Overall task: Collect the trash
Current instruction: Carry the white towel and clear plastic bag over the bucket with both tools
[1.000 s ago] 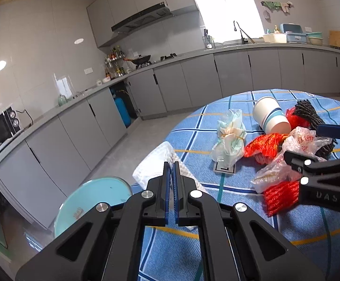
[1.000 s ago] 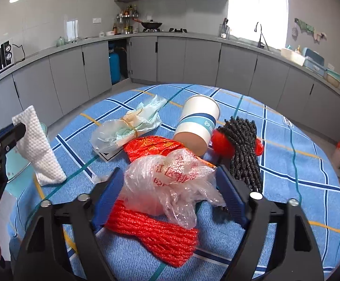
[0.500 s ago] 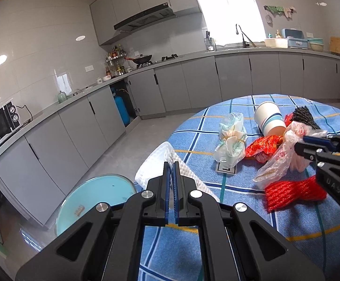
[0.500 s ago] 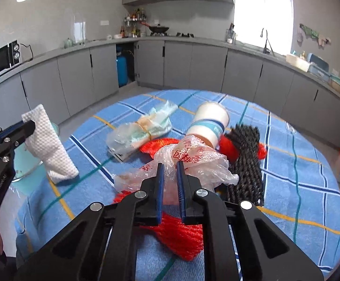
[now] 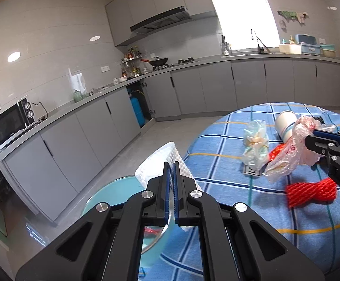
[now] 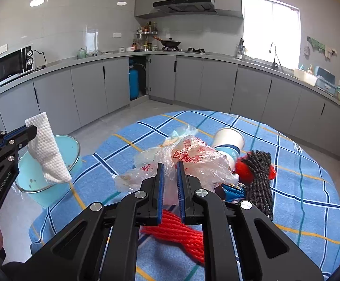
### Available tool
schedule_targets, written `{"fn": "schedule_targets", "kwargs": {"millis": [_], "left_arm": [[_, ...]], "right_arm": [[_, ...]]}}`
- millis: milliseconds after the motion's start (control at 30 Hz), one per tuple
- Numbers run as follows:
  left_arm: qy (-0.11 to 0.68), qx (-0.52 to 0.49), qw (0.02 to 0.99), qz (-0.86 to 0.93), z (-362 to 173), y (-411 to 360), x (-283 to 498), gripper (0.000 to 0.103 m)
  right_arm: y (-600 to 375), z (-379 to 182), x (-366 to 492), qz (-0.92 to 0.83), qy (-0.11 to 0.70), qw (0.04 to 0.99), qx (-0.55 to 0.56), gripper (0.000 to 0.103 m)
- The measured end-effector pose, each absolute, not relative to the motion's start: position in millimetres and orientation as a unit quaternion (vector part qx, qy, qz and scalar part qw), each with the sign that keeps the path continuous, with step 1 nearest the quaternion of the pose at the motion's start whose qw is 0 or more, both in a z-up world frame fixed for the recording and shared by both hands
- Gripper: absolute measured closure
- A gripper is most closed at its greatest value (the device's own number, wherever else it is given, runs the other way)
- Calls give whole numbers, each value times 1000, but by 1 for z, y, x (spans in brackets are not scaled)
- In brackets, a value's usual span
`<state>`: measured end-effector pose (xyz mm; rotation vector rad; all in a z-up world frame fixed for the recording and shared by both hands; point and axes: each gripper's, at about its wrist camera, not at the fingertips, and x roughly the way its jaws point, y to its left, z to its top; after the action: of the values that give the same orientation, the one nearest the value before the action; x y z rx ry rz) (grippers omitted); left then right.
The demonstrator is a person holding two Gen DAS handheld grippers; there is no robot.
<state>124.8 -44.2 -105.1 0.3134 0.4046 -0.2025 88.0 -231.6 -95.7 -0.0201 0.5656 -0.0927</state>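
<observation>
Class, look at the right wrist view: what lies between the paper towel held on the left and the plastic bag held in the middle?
In the right wrist view, between the paper towel and plastic bag lie only the bin's rim and bare blue checked tablecloth.

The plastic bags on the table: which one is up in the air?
The clear plastic bag with red print, pinched and lifted by the right hand-held gripper. The other bag, knotted around pale green and white stuff, lies on the blue checked tablecloth.
</observation>
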Motion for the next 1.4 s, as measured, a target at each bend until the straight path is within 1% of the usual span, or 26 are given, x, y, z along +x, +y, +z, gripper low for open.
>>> {"fn": "schedule_targets", "kwargs": {"millis": [867, 1400], "left_arm": [[201, 148, 966, -67, -102, -24, 127, 100], [205, 136, 969, -13, -97, 20, 144, 100]], "right_arm": [[-204, -88, 97, -14, 268, 963, -19, 92], [-172, -85, 117, 20, 264, 964, -33, 92]]}}
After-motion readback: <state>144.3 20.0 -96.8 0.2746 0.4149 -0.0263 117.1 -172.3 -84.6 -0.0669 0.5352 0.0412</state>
